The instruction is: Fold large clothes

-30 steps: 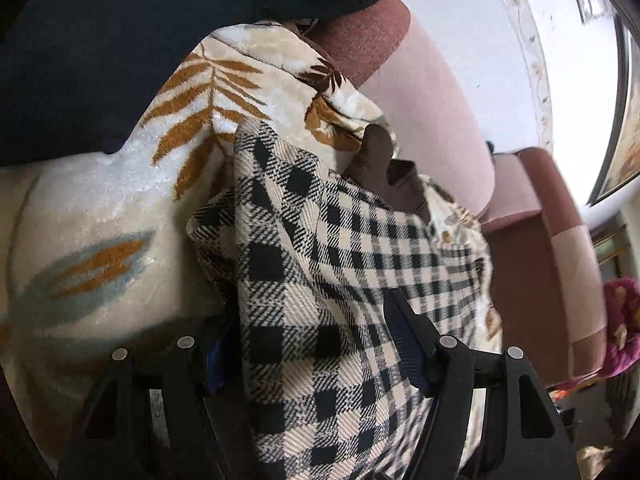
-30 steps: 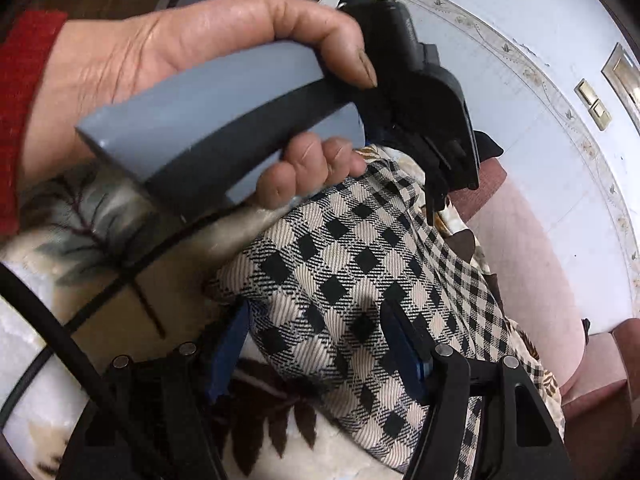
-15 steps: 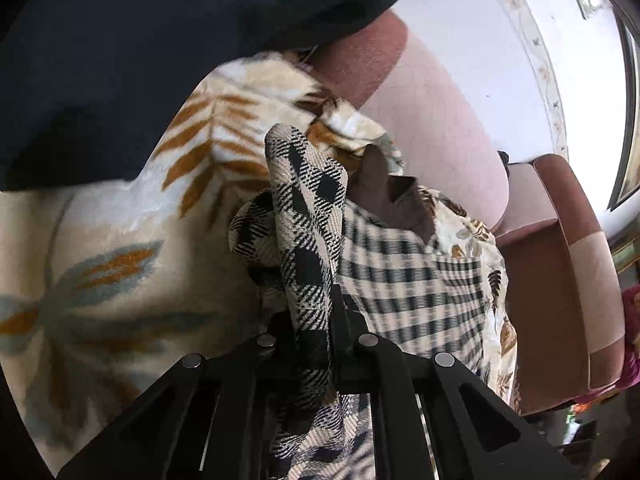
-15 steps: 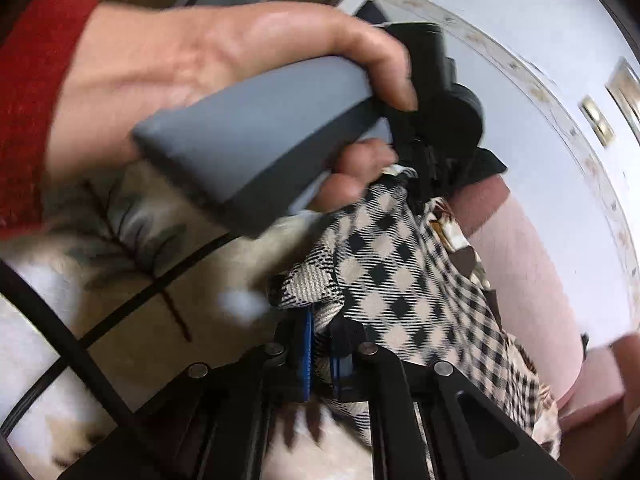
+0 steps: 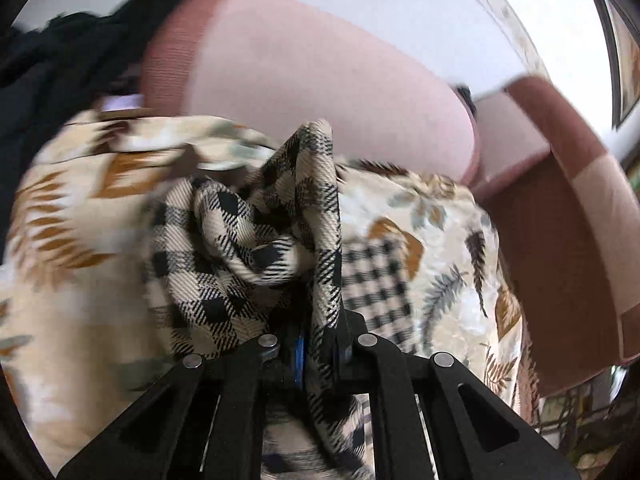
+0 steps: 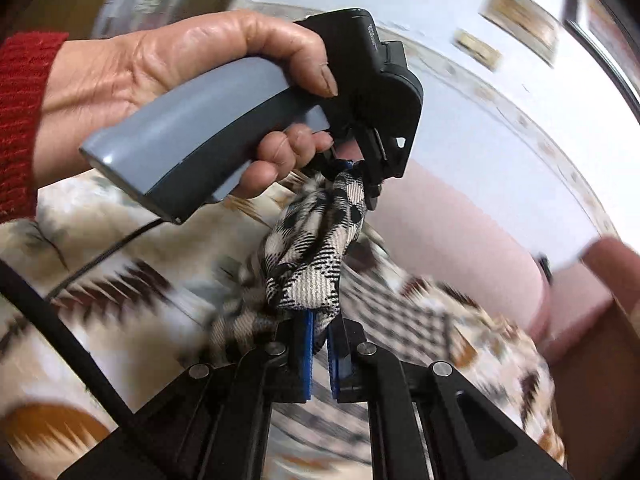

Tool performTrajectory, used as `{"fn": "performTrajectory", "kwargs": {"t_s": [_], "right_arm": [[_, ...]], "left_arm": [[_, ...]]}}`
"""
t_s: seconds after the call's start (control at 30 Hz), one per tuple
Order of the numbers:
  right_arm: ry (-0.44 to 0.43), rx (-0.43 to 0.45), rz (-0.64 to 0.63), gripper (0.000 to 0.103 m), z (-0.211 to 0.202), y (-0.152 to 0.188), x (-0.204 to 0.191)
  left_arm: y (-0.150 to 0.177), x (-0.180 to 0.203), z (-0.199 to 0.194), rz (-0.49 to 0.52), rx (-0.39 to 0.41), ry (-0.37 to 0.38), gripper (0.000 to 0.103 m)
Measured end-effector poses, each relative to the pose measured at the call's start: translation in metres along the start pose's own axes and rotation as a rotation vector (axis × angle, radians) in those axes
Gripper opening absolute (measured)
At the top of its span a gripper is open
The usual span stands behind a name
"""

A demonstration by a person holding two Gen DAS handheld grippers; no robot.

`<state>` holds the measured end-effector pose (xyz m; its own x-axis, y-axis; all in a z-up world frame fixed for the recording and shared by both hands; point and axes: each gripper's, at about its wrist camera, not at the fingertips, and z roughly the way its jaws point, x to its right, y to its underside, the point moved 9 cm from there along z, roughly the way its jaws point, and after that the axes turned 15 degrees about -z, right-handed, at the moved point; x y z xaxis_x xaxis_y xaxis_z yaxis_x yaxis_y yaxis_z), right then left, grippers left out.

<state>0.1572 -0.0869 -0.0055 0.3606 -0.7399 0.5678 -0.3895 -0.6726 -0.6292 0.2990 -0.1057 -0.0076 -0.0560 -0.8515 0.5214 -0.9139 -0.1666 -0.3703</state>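
A black-and-cream checked garment (image 5: 256, 248) is bunched up and lifted off a leaf-patterned blanket (image 5: 72, 240). My left gripper (image 5: 316, 348) is shut on a fold of the garment. In the right wrist view my right gripper (image 6: 318, 344) is shut on another edge of the same garment (image 6: 308, 264). The left gripper (image 6: 352, 164), held in a hand with a red sleeve, hangs just above and beyond it, also pinching the cloth. The rest of the garment (image 6: 408, 320) trails down onto the blanket (image 6: 80, 320).
A pink sofa back (image 5: 320, 88) and brown armrest (image 5: 560, 220) rise behind and to the right of the blanket. A dark garment (image 5: 52, 60) lies at the upper left. A black cable (image 6: 60, 332) crosses the left of the right wrist view.
Both grippers closed on the checked garment and lifted it off the blanket. The cloth went from lying spread out to bunched and hanging between them.
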Motion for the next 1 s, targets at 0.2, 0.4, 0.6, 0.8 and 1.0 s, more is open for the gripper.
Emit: {"fn": "performTrajectory", "kwargs": {"t_s": [0.2,0.4,0.6,0.8,1.0], "right_arm": [[-0.052,-0.158,0.238,0.006,0.034,0.094,0.063],[-0.218,-0.262,0.403,0.007,0.053,0.133,0.068],[-0.329,-0.242,0.498,0.029,0.046,0.147,0.096],[-0.36,-0.061,0.807,0.055,0.044,0.143,0.152],[-0.477,-0.032,0.972,0.048,0.099,0.128,0.147]], "left_arm": [[0.036,0.061,0.078,0.068,-0.078,-0.031,0.01],[0.053,0.081,0.074,0.029,-0.112,0.041,0.037],[0.035,0.045,-0.009,0.054,0.065,-0.026,0.055],[0.059,-0.02,-0.036,0.058,0.114,-0.142,0.055],[0.104,-0.054,-0.002,0.02,0.021,-0.177,0.049]]}}
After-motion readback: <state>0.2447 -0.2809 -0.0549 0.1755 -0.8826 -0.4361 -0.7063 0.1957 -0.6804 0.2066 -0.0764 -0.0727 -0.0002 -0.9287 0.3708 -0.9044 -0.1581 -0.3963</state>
